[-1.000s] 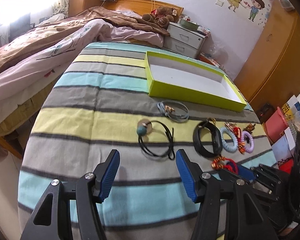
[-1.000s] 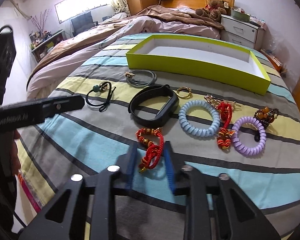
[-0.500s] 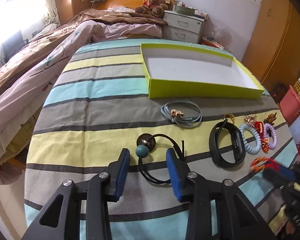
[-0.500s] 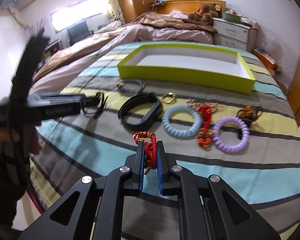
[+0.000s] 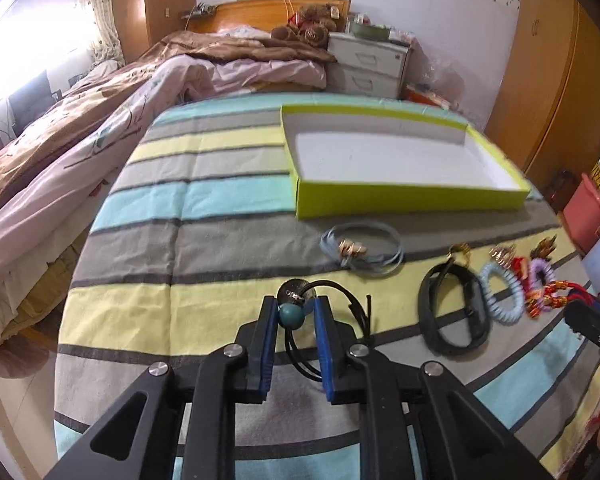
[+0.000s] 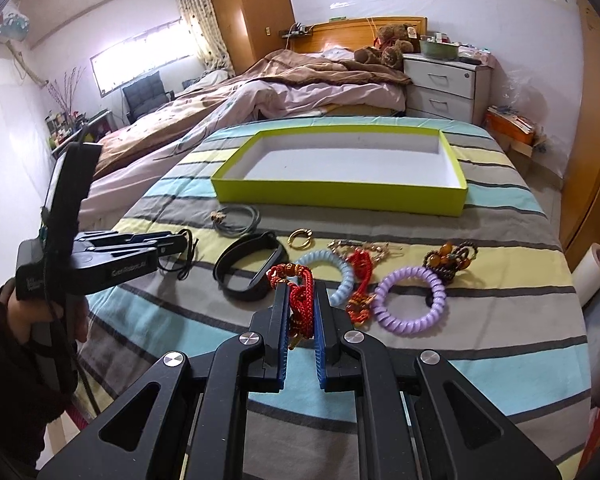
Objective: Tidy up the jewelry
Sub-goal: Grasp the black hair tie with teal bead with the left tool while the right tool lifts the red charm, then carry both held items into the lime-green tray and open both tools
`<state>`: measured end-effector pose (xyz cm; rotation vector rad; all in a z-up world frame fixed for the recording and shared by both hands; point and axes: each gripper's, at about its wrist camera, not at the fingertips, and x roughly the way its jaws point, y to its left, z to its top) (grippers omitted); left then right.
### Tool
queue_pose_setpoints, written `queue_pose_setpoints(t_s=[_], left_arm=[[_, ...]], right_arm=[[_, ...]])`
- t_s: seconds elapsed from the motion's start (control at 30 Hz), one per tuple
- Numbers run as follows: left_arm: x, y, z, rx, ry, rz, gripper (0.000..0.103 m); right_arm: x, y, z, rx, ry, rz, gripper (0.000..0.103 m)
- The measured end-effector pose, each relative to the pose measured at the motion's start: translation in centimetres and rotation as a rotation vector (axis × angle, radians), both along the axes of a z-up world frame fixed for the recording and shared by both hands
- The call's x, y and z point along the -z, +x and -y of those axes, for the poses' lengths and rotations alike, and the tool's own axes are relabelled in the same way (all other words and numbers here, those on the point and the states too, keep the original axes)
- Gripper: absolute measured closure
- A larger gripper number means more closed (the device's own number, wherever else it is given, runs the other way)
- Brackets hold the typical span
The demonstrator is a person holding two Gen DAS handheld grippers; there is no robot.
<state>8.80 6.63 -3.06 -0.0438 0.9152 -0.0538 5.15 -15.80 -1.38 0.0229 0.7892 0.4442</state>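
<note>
Left gripper down on the striped tabletop, fingers just closing in around the black cord necklace, teal bead squeezed between them. Right gripper clamped on the red braided bracelet, lifted a little. Green box behind both, nothing inside. Black band, blue coil and purple coil lying near the box's front side.

Jewelry before empty green box
</note>
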Motion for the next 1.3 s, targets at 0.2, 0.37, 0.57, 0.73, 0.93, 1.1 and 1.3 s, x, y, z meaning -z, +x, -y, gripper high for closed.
queue_pose_setpoints(t_s=[0.2, 0.37, 0.57, 0.73, 0.93, 1.1, 1.3], left_arm=[[-3.2, 0.5, 0.5, 0.022, -0.038, 0.064, 0.085], [-5.9, 2.2, 0.9, 0.038, -0.074, 0.116, 0.084], [-7.5, 5.2, 1.8, 0.066, -0.124, 0.136, 0.084], [-6.7, 8.6, 2.6, 0.073, -0.122, 0.115, 0.084], [-4.2, 13.2, 3.2, 0.072, -0.153, 0.056, 0.084], [-2.4, 15.4, 3.5, 0.068, -0.153, 0.023, 0.084], [-0.5, 17.2, 3.9, 0.060, -0.135, -0.017, 0.084]], right_arm=[[-1.3, 1.2, 0.9, 0.026, 0.005, 0.035, 0.092], [-3.1, 3.2, 1.8, 0.043, 0.013, 0.072, 0.092], [-4.3, 7.6, 2.9, 0.072, 0.010, 0.078, 0.092], [-4.1, 11.6, 3.5, 0.091, -0.028, 0.063, 0.092], [-2.0, 17.2, 3.6, 0.103, -0.072, -0.001, 0.092], [0.0, 20.1, 3.6, 0.100, -0.087, -0.048, 0.092], [1.9, 22.6, 3.1, 0.086, -0.126, -0.085, 0.092]])
